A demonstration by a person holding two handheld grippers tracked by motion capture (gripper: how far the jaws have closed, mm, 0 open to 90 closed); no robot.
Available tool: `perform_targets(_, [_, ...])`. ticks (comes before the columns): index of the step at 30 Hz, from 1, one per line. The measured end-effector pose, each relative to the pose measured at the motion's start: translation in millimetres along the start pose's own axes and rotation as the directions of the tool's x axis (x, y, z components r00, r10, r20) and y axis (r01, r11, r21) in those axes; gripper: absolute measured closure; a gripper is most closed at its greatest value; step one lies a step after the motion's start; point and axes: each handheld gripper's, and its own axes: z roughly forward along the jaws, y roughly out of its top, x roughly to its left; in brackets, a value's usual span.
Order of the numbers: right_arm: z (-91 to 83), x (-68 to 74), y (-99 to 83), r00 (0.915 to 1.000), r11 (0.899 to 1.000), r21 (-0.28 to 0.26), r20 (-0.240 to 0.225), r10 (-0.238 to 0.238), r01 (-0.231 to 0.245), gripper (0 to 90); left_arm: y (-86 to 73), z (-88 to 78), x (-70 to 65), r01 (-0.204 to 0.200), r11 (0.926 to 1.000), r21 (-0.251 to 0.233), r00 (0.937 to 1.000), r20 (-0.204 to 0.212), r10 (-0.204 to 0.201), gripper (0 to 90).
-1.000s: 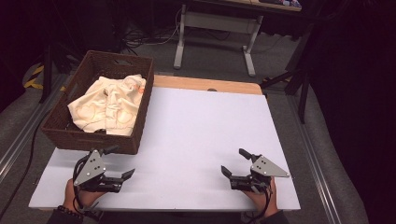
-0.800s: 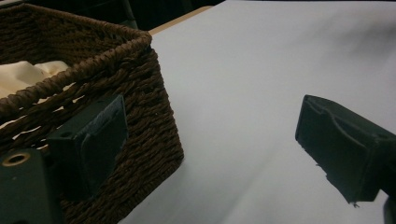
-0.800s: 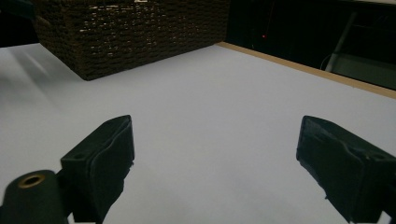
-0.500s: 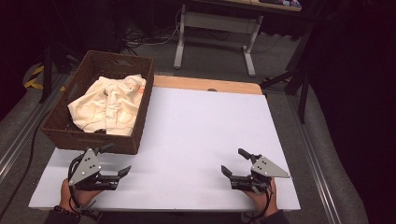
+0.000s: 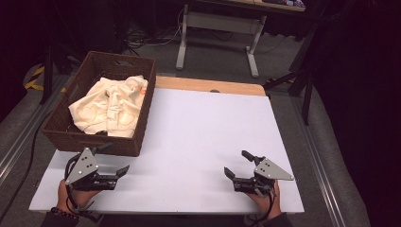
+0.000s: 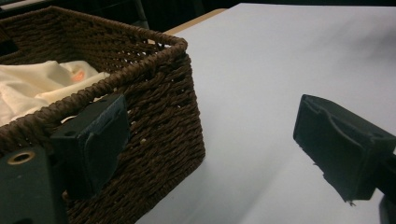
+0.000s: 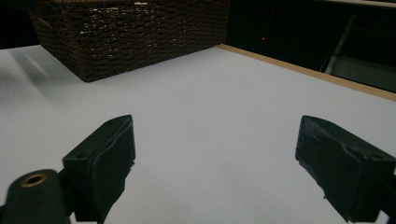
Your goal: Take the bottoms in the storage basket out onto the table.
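A dark brown wicker basket (image 5: 124, 142) stands upright at the far left of the white bench (image 5: 203, 127), rectangular with straight woven walls; the left gripper view shows its near corner (image 6: 177, 98) close up. A cream cloth (image 5: 111, 104) lies crumpled inside it, filling most of the basket, with one fold draped onto the right rim and a small orange mark (image 5: 140, 87) near its far edge. The same cloth (image 6: 32, 86) shows pale above the rim in the left gripper view.

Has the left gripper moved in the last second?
Yes. The left gripper has slid slightly left and toward the person, judged against the basket's near wall.
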Motion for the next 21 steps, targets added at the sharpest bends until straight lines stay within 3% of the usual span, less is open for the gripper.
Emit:
perform_targets(11, [-0.6,0.5,0.2,1.0,1.0,-0.003,0.005,-0.006,0.006,11.5,6.8,-8.1,5.3,0.003,1.0,-0.009,0.9998,-0.021,-0.003,13.3])
perform_targets(17, [2.8,0.8,-1.2,1.0,1.0,0.005,-0.002,0.003,-0.003,11.3,24.0,-25.0,18.9,-0.008,0.9997,-0.022,0.9972,-0.075,0.006,12.8])
perform_targets(21, [4.7,1.1,-3.0,0.9999,1.0,0.017,-0.009,0.009,-0.009,11.3,44.5,-30.5,34.1,-0.032,0.9994,-0.017,0.9934,-0.11,0.03,12.9])
